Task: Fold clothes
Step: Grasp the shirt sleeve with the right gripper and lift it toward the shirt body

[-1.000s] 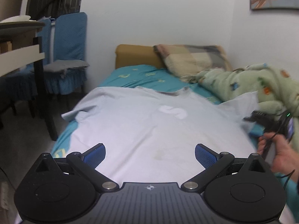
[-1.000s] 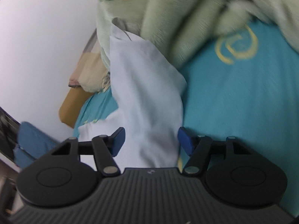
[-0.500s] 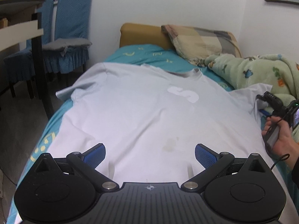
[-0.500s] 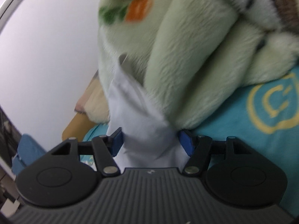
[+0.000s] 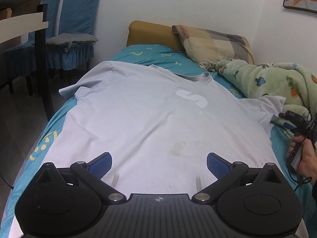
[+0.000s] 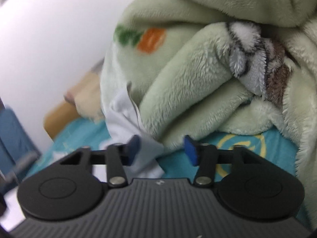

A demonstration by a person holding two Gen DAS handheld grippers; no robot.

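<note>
A pale lilac T-shirt with a white S print lies spread flat, front up, along the teal bed. My left gripper hovers open over its lower part with nothing between the blue pads. The right gripper, held by a hand, shows in the left wrist view at the shirt's right sleeve. In the right wrist view that gripper stands open, with the sleeve's tip lying beside its left pad against the green blanket. Nothing is pinched.
A fluffy green blanket is piled along the bed's right side, next to the sleeve. A checked pillow and tan headboard are at the far end. Blue-covered chairs and a dark table leg stand left of the bed.
The left gripper has risen and tilted down, showing more of the shirt. The right gripper has pushed closer to the blanket and the sleeve's end.
</note>
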